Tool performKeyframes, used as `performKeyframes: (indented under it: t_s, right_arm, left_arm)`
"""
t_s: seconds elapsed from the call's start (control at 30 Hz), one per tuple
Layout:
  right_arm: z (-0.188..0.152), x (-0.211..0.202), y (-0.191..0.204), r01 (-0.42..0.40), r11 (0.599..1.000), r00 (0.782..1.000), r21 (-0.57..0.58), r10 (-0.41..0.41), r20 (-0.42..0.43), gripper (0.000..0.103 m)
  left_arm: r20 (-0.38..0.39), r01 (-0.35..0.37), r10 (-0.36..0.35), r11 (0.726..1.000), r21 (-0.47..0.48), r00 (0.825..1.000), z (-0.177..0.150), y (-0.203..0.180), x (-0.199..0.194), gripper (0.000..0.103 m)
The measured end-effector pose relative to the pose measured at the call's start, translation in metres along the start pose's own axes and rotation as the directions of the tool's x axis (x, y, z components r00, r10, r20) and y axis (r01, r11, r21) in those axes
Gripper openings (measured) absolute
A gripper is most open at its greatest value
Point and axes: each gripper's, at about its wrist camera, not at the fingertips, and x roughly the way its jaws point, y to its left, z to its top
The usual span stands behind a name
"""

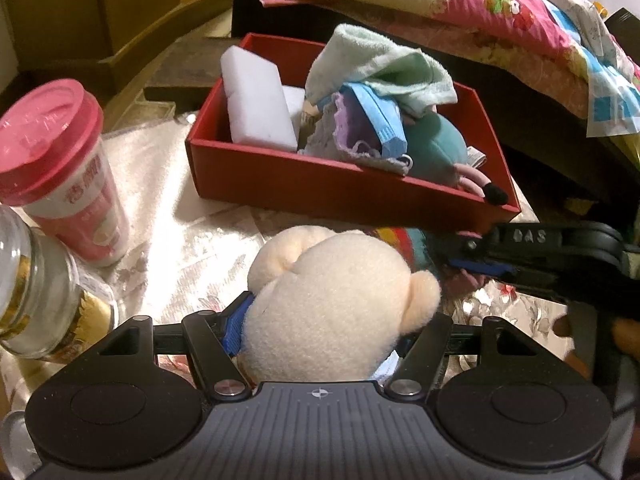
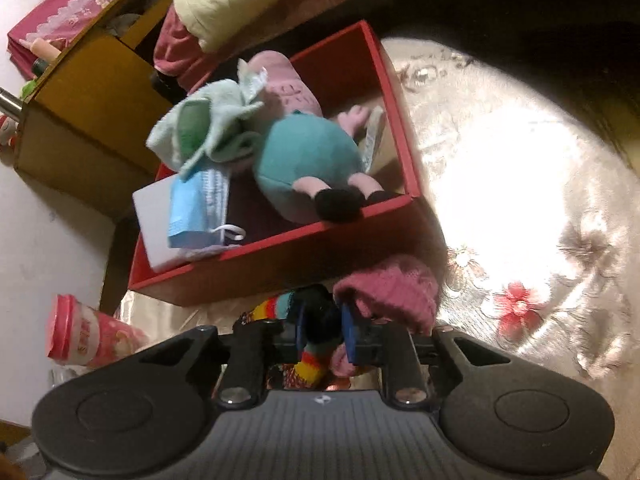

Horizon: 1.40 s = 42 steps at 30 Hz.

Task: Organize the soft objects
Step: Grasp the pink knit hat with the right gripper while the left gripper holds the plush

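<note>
A red box [image 1: 280, 178] on the flowered tablecloth holds a white sponge block [image 1: 256, 100], a pale green towel [image 1: 380, 68], a blue face mask [image 1: 384, 124] and a teal-and-pink plush [image 1: 436, 148]. My left gripper [image 1: 320, 332] is shut on a cream plush bear [image 1: 332, 300] just in front of the box. My right gripper [image 2: 322, 332] is shut on a rainbow-striped sock [image 2: 308, 364], with a pink knitted piece [image 2: 392, 288] against its right finger, close to the red box [image 2: 280, 264]. The right gripper also shows in the left wrist view [image 1: 476, 260].
A pink-lidded cup [image 1: 64, 172] and a glass jar [image 1: 36, 292] stand at the left. Folded bedding [image 1: 480, 8] lies behind the box. A yellow cardboard box [image 2: 80, 120] sits beyond the table. Bare tablecloth [image 2: 520, 200] lies right of the box.
</note>
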Motion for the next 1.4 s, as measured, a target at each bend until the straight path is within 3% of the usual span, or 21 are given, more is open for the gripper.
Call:
performKeyframes:
  t_s: [0.13, 0.23, 0.3, 0.37, 0.43, 0.57, 0.6, 0.7, 0.73, 0.83, 0.93, 1.03, 1.17, 1.23, 1.4]
  right_arm:
    - [0.004, 0.005, -0.010, -0.052, 0.995, 0.998, 0.089, 0.055, -0.024, 0.002]
    - [0.004, -0.012, -0.005, -0.047, 0.995, 0.999, 0.089, 0.049, -0.017, 0.015]
    - [0.000, -0.032, 0.001, -0.012, 0.999, 1.000, 0.031, 0.011, 0.015, 0.028]
    - [-0.004, -0.046, 0.008, 0.086, 0.995, 0.995, -0.058, -0.083, 0.063, 0.039]
    - [-0.007, -0.051, 0.014, 0.174, 0.977, 0.981, -0.123, -0.161, 0.107, 0.039]
    - [-0.005, -0.049, 0.022, 0.247, 0.952, 0.966, -0.183, -0.227, 0.127, 0.039]
    - [-0.004, -0.049, 0.022, 0.252, 0.948, 0.965, -0.194, -0.231, 0.126, 0.039]
    - [0.001, -0.064, 0.017, 0.134, 0.977, 0.989, -0.163, -0.121, 0.088, 0.039]
    - [0.003, -0.070, 0.017, 0.138, 0.976, 0.987, -0.170, -0.122, 0.100, 0.039]
    - [0.000, -0.064, 0.021, 0.295, 0.921, 0.951, -0.255, -0.256, 0.175, 0.039]
    - [-0.001, -0.029, 0.015, 0.331, 0.896, 0.944, -0.296, -0.315, 0.102, 0.036]
    - [-0.007, -0.009, 0.004, 0.364, 0.882, 0.928, -0.300, -0.370, 0.038, 0.021]
    - [-0.009, -0.019, -0.004, 0.346, 0.893, 0.936, -0.287, -0.348, 0.045, 0.008]
    - [-0.012, -0.023, -0.005, 0.347, 0.890, 0.936, -0.297, -0.348, 0.051, 0.006]
    - [-0.019, -0.041, 0.010, 0.274, 0.908, 0.961, -0.316, -0.268, 0.063, 0.006]
  left_arm:
    - [-0.006, 0.005, -0.005, 1.000, -0.006, 1.000, 0.000, 0.002, 0.000, 0.067]
    - [-0.002, 0.010, -0.010, 1.000, -0.023, 1.000, 0.003, 0.005, -0.001, 0.067]
    - [0.000, 0.017, -0.017, 1.000, -0.027, 1.000, 0.003, 0.006, -0.002, 0.067]
    - [0.000, 0.018, -0.018, 1.000, -0.025, 1.000, 0.003, 0.005, -0.003, 0.067]
    - [-0.003, 0.019, -0.019, 1.000, -0.019, 1.000, 0.002, 0.003, -0.002, 0.067]
    - [-0.007, 0.019, -0.019, 1.000, -0.014, 1.000, 0.002, 0.003, -0.001, 0.067]
    - [-0.007, 0.020, -0.020, 1.000, -0.015, 1.000, 0.003, 0.003, -0.001, 0.067]
    - [-0.004, 0.022, -0.022, 0.999, -0.024, 1.000, 0.004, 0.005, -0.001, 0.067]
    - [-0.004, 0.024, -0.024, 0.999, -0.025, 1.000, 0.005, 0.005, 0.000, 0.067]
    - [-0.006, 0.018, -0.018, 1.000, -0.019, 1.000, 0.004, 0.002, 0.002, 0.067]
    - [-0.014, 0.015, -0.015, 1.000, 0.000, 1.000, 0.002, -0.002, 0.005, 0.067]
    - [-0.015, 0.017, -0.017, 1.000, 0.009, 1.000, 0.002, -0.002, 0.005, 0.067]
    - [-0.005, 0.017, -0.017, 1.000, 0.005, 1.000, 0.003, -0.002, 0.003, 0.066]
    - [0.004, 0.006, -0.006, 1.000, 0.017, 1.000, 0.002, -0.004, 0.002, 0.066]
    - [0.053, -0.032, 0.029, 0.998, 0.050, 0.998, 0.003, -0.009, -0.006, 0.065]
